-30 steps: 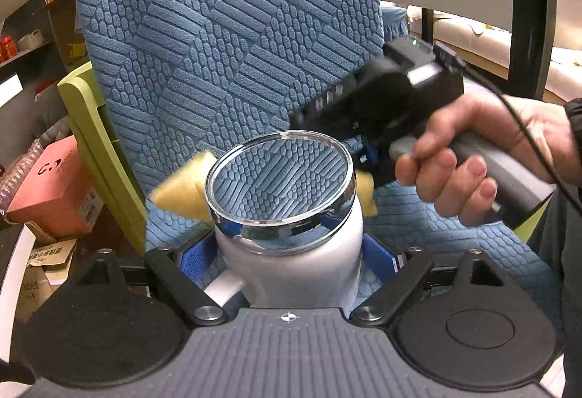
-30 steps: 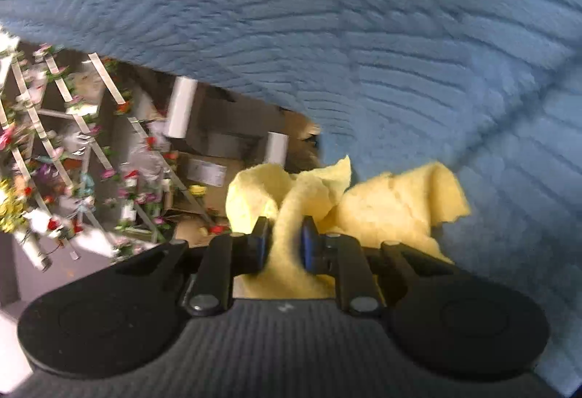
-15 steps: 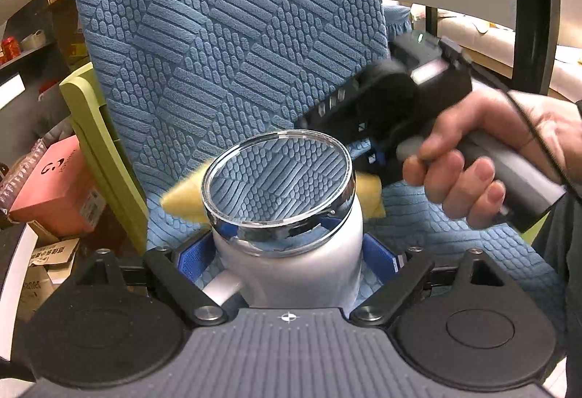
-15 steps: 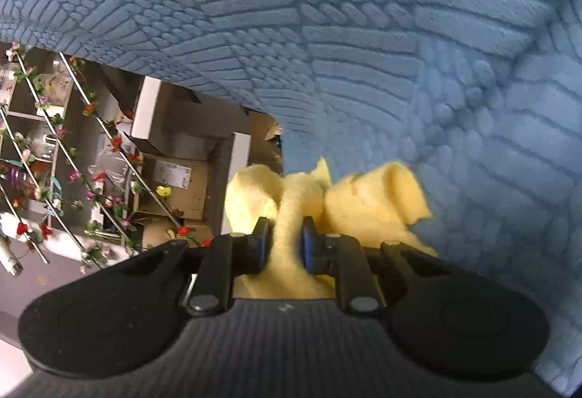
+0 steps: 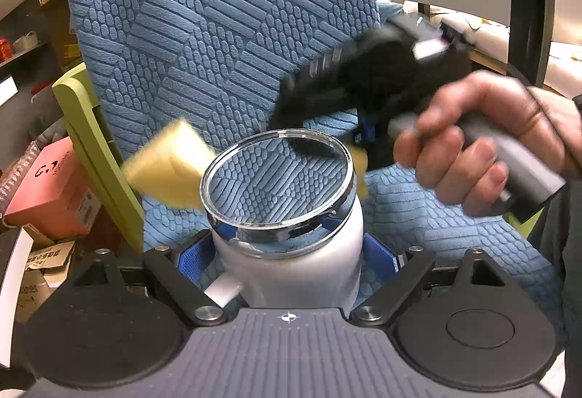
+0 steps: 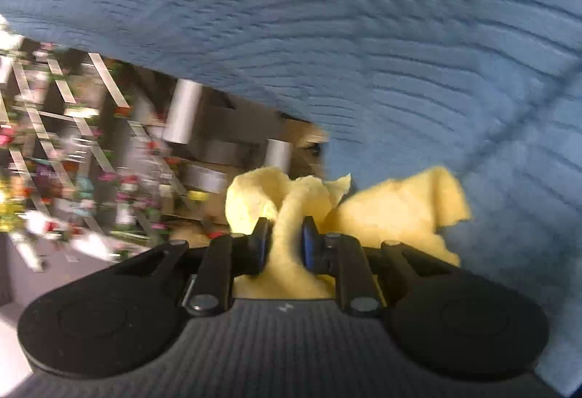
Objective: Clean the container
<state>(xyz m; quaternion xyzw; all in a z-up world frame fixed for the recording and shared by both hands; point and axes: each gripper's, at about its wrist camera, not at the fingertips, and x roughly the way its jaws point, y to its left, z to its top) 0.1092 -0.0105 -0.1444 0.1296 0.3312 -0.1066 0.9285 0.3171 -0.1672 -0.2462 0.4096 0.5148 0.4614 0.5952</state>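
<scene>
**Right gripper sweeps the yellow cloth behind the jar**

Right gripper is seen with its jaws pinched on a yellow cloth, which bunches out ahead of the pads. Compared with half a second ago, the cloth has been swung further out to the jar's left in the left wrist view, where it now shows as a blurred yellow wedge, and the right wrist view has gone from sharp to smeared. A fast wiping stroke around the far side of the jar is judged to be under way, so cleaning looks in progress rather than finished.

The white jar, with its chrome rim and clear lid, is held between the blue pads of the left gripper, handle stub toward the camera, unmoved.

A hand is wrapped round the right gripper's grey handle. Behind, a blue patterned chair cover fills the view; a pink box and cluttered shelves lie at the left.
</scene>
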